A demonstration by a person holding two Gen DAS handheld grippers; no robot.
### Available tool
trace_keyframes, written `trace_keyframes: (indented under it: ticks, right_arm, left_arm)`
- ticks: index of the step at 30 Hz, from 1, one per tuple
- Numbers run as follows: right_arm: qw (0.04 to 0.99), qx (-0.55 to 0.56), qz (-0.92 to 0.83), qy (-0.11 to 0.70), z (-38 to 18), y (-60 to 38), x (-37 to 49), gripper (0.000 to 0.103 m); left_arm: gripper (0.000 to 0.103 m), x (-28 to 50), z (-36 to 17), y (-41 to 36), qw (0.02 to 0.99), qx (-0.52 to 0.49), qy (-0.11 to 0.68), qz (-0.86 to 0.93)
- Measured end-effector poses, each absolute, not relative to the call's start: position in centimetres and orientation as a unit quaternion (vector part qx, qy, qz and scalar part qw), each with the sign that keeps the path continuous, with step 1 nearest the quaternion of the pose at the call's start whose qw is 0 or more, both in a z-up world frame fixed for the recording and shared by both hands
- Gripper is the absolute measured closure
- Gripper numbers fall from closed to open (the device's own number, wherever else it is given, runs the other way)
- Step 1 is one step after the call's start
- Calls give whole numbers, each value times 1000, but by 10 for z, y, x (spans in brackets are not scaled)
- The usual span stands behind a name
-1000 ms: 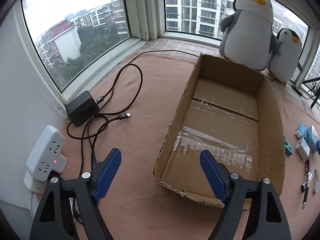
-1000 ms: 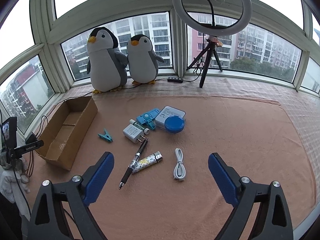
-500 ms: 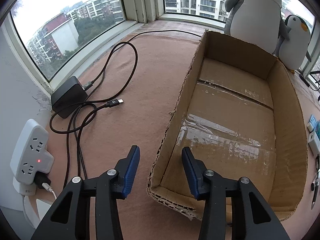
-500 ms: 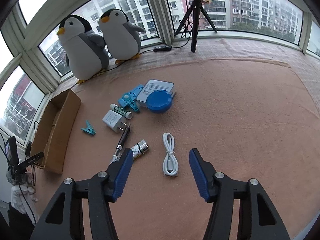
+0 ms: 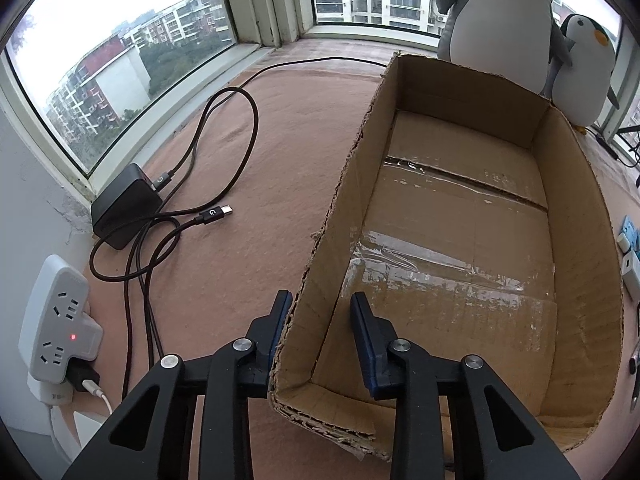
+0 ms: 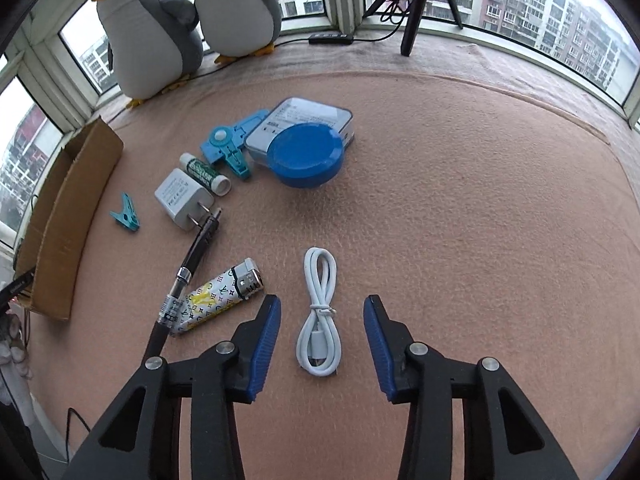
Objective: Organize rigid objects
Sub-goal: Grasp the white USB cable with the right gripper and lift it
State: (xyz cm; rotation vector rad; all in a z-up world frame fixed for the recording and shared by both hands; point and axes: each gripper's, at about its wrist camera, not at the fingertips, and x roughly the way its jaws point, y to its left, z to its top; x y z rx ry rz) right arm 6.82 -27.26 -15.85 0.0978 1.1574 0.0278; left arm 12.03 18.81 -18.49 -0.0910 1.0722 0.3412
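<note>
An open cardboard box (image 5: 580, 208) lies on the pink cloth; it also shows at the left in the right wrist view (image 6: 68, 208). My left gripper (image 5: 320, 308) straddles the box's near left wall, one finger outside, one inside, still partly open. My right gripper (image 6: 320, 320) is open, low over a coiled white cable (image 6: 320, 312) that lies between its fingers. Nearby lie a patterned lighter (image 6: 220, 296), a black pen (image 6: 192, 264), a white charger plug (image 6: 182, 198), a green tube (image 6: 204, 172), a teal clip (image 6: 126, 214), a blue round lid (image 6: 306, 156) on a white case (image 6: 304, 120).
Two plush penguins (image 6: 152, 28) stand at the window behind the box. A black power adapter (image 5: 124, 208) with looped cables and a white socket adapter (image 5: 60, 320) sit left of the box. A tripod (image 6: 416, 8) stands at the back window. A light blue tool (image 6: 230, 144) lies by the case.
My left gripper moved forward onto the box's left wall and narrowed. My right gripper dropped toward the white cable and narrowed around it.
</note>
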Motion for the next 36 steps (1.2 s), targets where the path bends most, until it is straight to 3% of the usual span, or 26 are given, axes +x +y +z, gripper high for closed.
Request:
trace_keyframes:
  ticks: [10, 12, 23, 36]
  right_arm:
    - [826, 0, 9, 563, -174, -262, 74, 77]
    - [827, -6, 11, 562, -174, -261, 73, 85]
    - [837, 9, 15, 548, -165, -265, 66, 86]
    - [882, 34, 77, 464, -81, -230, 62, 86]
  left_arm:
    - [70, 117, -185, 180, 848, -27, 502, 168]
    - [70, 116, -185, 178, 849, -24, 500, 169]
    - [70, 114, -183, 175, 850, -18, 499, 167]
    - [70, 113, -182, 174, 851, -17, 498, 168]
